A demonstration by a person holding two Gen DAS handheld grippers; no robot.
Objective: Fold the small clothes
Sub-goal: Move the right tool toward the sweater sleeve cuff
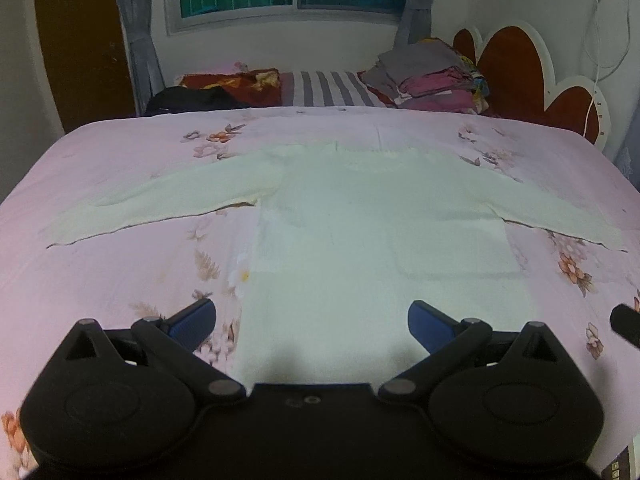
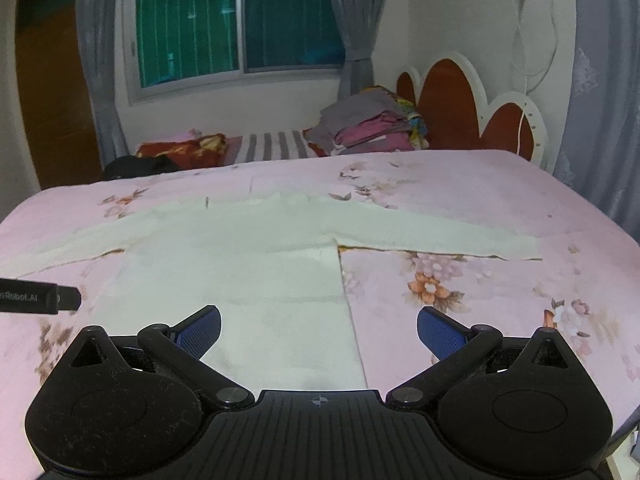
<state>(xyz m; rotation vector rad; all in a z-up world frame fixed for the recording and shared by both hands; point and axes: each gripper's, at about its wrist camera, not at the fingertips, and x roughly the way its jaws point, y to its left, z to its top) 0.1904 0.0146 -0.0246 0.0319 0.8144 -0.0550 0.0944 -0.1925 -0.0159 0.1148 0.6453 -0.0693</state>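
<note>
A pale cream long-sleeved sweater [image 1: 360, 216] lies flat on the pink floral bedspread [image 1: 140, 272], both sleeves spread out to the sides, hem toward me. My left gripper [image 1: 312, 326] is open and empty, hovering over the hem's left part. My right gripper [image 2: 319, 332] is open and empty over the hem's right corner; the sweater [image 2: 240, 264] fills the left of its view. The right sleeve [image 2: 440, 238] stretches out to the right. The left gripper's tip [image 2: 40, 300] shows at that view's left edge.
A stack of folded clothes [image 1: 436, 76] sits at the far side near the red and white headboard [image 1: 520, 64]. A striped cloth [image 1: 328, 88] and dark garments [image 1: 192, 100] lie along the far edge under the window. A white cable [image 1: 596, 60] hangs on the right wall.
</note>
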